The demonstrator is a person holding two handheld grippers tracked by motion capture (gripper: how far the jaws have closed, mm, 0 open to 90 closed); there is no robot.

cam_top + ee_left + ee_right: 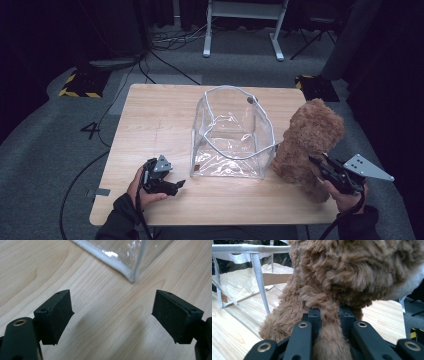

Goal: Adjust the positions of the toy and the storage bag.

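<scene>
Near the front left part of the wooden tabletop (150, 120), the person's left hand (140, 187) holds the left gripper (172, 186) low over the wood, pointing toward the middle. In the left gripper view its two black jaws stand wide apart with nothing between them, only bare wood grain below, and the white-piped bottom corner of a clear plastic bag (130, 275) lies just ahead.

That clear plastic bag (232, 132) stands upright at the middle of the tabletop, its mouth open to the top, its transparent walls edged in pale trim. A small dark label shows at its front left bottom corner.

Just right of the bag, near the right edge of the tabletop, a brown plush teddy bear (307, 140) stands upright, its fur touching or almost touching the bag's right wall. The right gripper (316, 165), held in the right hand (345, 197) by the front right corner, has its jaws closed on a fold of the bear's fur. In the right gripper view the teddy bear (352, 272) rises directly above the jaws, a brown tuft pinched tight between them, and the bag's frame (259, 282) stands to the left.
</scene>
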